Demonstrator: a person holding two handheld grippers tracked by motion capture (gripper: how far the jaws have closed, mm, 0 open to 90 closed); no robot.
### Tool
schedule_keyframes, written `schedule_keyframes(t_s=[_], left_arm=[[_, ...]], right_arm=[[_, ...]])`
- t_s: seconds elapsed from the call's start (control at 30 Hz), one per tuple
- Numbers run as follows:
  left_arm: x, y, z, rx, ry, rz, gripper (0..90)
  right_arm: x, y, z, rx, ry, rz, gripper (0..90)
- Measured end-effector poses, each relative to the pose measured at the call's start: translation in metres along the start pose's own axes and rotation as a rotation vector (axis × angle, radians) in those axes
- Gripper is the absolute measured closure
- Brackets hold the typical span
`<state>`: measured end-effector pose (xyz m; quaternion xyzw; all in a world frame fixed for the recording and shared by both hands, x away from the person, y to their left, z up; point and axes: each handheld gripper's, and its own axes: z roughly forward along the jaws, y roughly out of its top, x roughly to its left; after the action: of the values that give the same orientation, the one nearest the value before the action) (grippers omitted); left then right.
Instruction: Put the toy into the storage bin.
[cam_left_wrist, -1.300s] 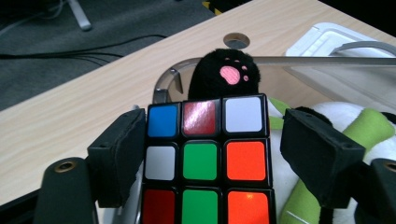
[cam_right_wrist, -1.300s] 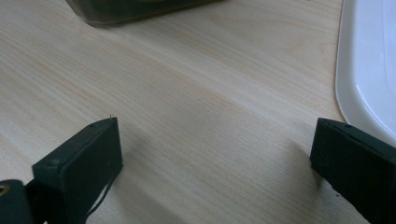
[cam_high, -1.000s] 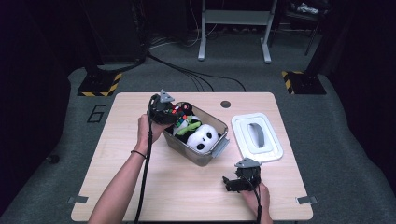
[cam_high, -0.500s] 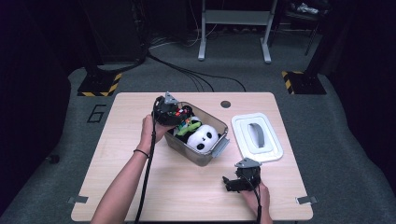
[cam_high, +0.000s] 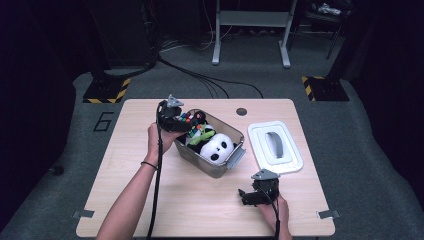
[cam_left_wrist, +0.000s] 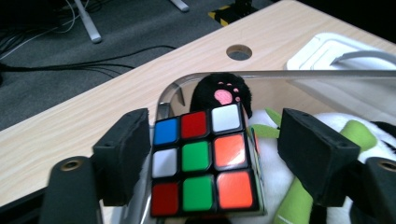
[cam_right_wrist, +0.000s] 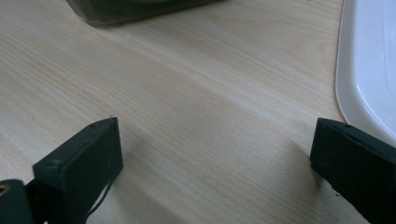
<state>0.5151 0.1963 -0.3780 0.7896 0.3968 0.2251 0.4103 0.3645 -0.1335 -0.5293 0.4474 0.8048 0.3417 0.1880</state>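
Note:
A colourful puzzle cube (cam_left_wrist: 205, 163) rests inside the clear plastic bin (cam_high: 220, 167), at its far-left corner, on a panda plush (cam_high: 218, 147). My left gripper (cam_high: 172, 116) straddles the cube (cam_high: 186, 118). Its jaws have just been opening. The cube stands between them, with a clear gap to the right pad (cam_left_wrist: 313, 154), so they no longer press on it. The panda's black paw with a pink pad (cam_left_wrist: 224, 91) shows just behind the cube. My right gripper (cam_high: 247, 196) rests low over the bare table near the front edge, open (cam_right_wrist: 210, 154) with nothing between its jaws.
The bin's white lid (cam_high: 275, 147) lies flat on the table to the right of the bin, and its edge (cam_right_wrist: 369, 70) shows near my right gripper. A green plush part (cam_high: 200, 134) lies in the bin. A cable hole (cam_high: 241, 111) sits at the table's back.
The left hand has only nudged about at the bin's far-left corner. The right hand and gripper have kept still.

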Motion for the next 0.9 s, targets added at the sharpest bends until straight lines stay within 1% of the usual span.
schedule_keyframes(t_s=[0.1,0.17,0.2,0.23,0.27,0.33,0.37,0.4,0.43,0.5,0.6,0.63,0.67,0.7,0.73,0.77,0.8,0.83,0.87,0.9], left_arm=[[0.006,-0.003,-0.013,0.003,-0.010,-0.026,19.8],[0.009,-0.007,-0.019,0.013,-0.008,-0.032,17.8],[0.011,-0.010,-0.023,0.016,-0.014,-0.041,16.3],[0.013,-0.013,-0.026,0.015,-0.010,-0.045,15.5],[0.015,-0.016,-0.031,0.032,-0.011,-0.039,15.4],[0.019,-0.024,-0.037,0.026,-0.012,-0.056,14.9],[0.022,-0.028,-0.041,0.030,-0.009,-0.056,14.8],[0.023,-0.030,-0.044,0.030,-0.004,-0.062,14.0],[0.026,-0.036,-0.048,0.025,-0.004,-0.071,13.6],[0.028,-0.043,-0.054,0.021,0.001,-0.086,12.8],[0.031,-0.059,-0.062,0.034,0.006,-0.099,10.5],[0.032,-0.067,-0.064,0.038,0.010,-0.108,9.8],[0.033,-0.074,-0.065,0.044,0.015,-0.111,9.4],[0.033,-0.079,-0.066,0.047,0.017,-0.122,9.1],[0.034,-0.085,-0.066,0.054,0.015,-0.126,8.6],[0.034,-0.092,-0.067,0.062,0.015,-0.140,7.8],[0.035,-0.099,-0.066,0.071,0.016,-0.149,7.1],[0.035,-0.105,-0.066,0.079,0.017,-0.158,6.6],[0.035,-0.111,-0.065,0.086,0.020,-0.166,6.1],[0.036,-0.117,-0.064,0.096,0.019,-0.176,5.5]], right_arm=[[0.000,0.000,0.000,0.001,0.000,0.001,1.5],[0.000,0.000,0.000,0.000,0.000,0.001,1.5],[0.000,0.000,0.000,0.001,0.000,0.001,1.5],[0.000,0.000,0.000,0.001,0.000,0.001,1.5],[0.000,0.000,0.000,0.001,0.000,0.001,1.5],[0.000,0.000,0.000,0.000,0.000,0.001,1.5],[0.000,0.000,0.000,0.000,0.000,0.001,1.5],[-0.001,0.000,0.000,0.002,0.001,-0.016,1.5],[0.000,0.000,0.000,0.001,0.000,0.000,1.5],[0.000,0.000,0.000,0.001,0.000,0.001,1.5],[0.000,0.000,0.000,0.000,0.000,0.001,1.5],[-0.001,0.000,0.000,0.002,0.001,-0.015,1.5],[-0.001,0.000,0.000,0.002,0.001,-0.013,1.5],[-0.001,0.000,0.000,0.001,0.001,-0.013,1.5],[0.000,0.000,0.000,0.000,0.000,0.001,1.5],[0.000,0.000,0.000,0.000,0.001,0.000,1.5],[-0.001,0.000,0.000,0.002,0.002,-0.016,1.5],[-0.001,0.000,0.000,0.002,0.003,-0.013,1.5],[0.000,0.000,0.000,0.000,0.001,0.001,1.5],[0.000,0.000,0.000,0.001,0.002,-0.001,1.5]])
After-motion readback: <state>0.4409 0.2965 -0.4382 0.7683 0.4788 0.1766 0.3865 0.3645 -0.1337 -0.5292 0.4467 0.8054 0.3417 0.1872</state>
